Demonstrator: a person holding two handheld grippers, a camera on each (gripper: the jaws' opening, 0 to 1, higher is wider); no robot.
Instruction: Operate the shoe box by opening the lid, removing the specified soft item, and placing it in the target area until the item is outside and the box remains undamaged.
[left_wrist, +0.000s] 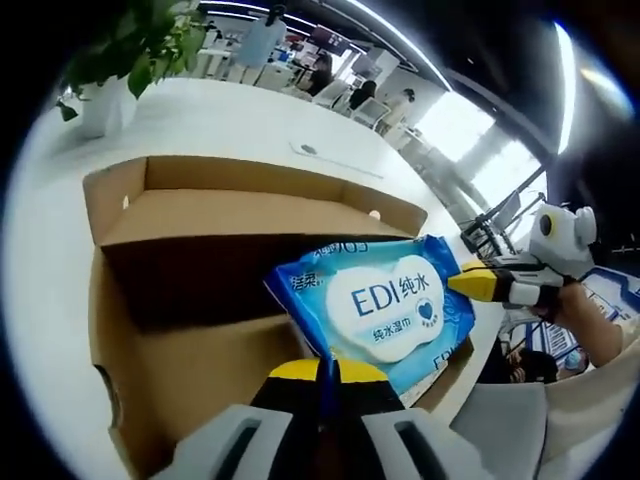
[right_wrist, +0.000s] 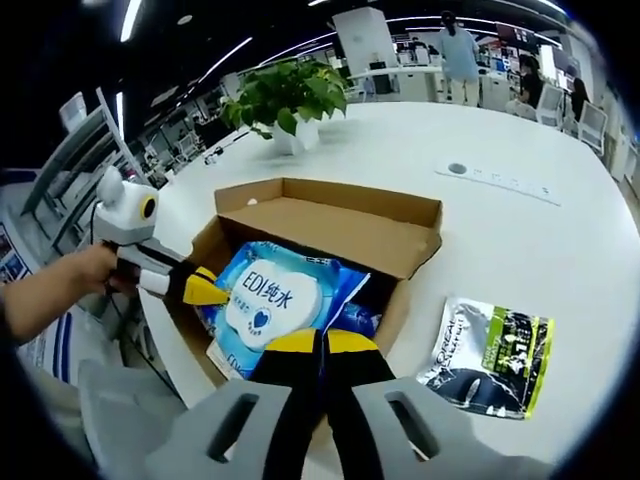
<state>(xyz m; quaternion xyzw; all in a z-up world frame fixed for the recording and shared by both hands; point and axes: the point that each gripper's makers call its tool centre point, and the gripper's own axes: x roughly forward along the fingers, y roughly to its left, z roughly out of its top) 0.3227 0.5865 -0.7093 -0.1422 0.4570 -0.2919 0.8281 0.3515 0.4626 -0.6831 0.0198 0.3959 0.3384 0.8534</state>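
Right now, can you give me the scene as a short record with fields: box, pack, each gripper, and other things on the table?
box: brown cardboard box on the white table, lid open
pack: blue wet-wipe pack, lifted over the open box
left gripper: shut on the pack's near edge
right gripper: shut on the pack's other edge; seen from the left gripper view at
other pack: black and green pouch lying flat on the table beside the box
plant: potted plant on the table beyond the box
background: office with people far off
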